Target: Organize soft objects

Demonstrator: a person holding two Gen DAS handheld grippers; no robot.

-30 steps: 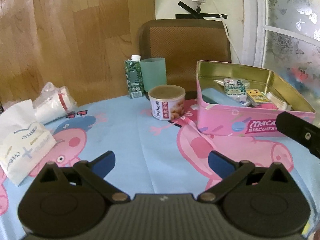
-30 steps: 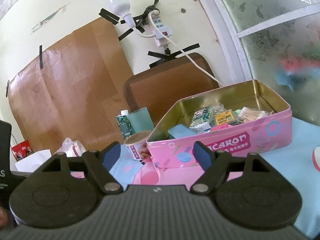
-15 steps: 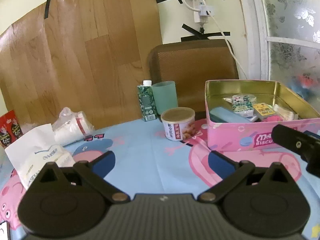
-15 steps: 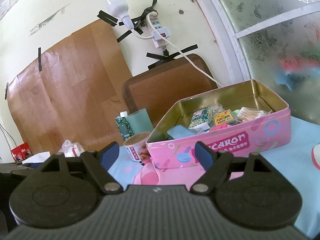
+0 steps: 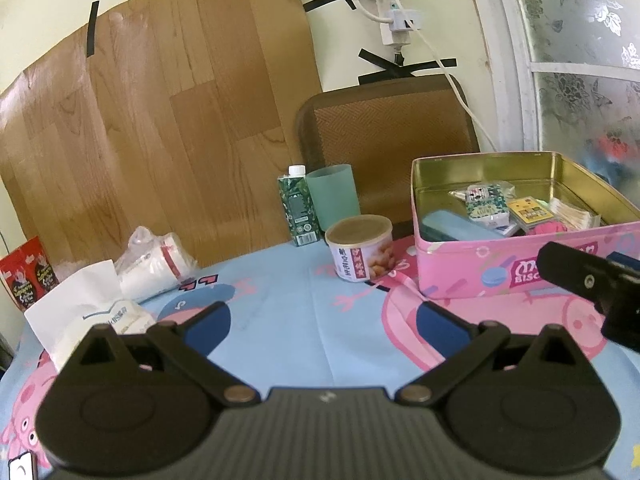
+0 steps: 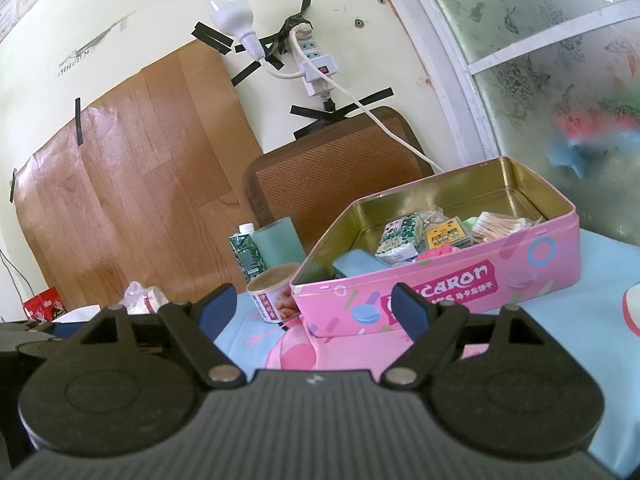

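Both views have tilted upward since the earlier frames: in the left wrist view more wall and the taped power strip point(image 5: 394, 20) now show at upper centre, and the worktop point(image 5: 288, 320) has dropped lower in frame; the right wrist view has shifted only slightly. Left hand-held gripper point(image 5: 323, 322) is empty, fingers spread wide, hovering above the cartoon-print cloth. Right hand-held gripper point(image 6: 307, 312) likewise spread and empty, pointed at the pink tin point(image 6: 460, 284) at right centre. Judgement: both tools have backed off and lifted, nothing in either, so either a placement was just finished or the next target is being picked. Soft items: a white tissue pack point(image 5: 86, 320) lies at lower left of the left view, near the left finger, paper crumpled and pulled up at one end; just behind it a clear bag of white rolled items point(image 5: 154, 262), loose and wrinkled. Tin already holds a blue case point(image 5: 452, 229), small printed packets point(image 5: 484, 204), something pink point(image 5: 550, 228) and a bundle of cotton swabs point(image 6: 500, 224). Snack can point(image 5: 360, 252), green carton point(image 5: 295, 210) and teal cup point(image 5: 333, 196) stand in a cluster left of the tin. Tissue pack looks like the nearest remaining soft target for the left side.
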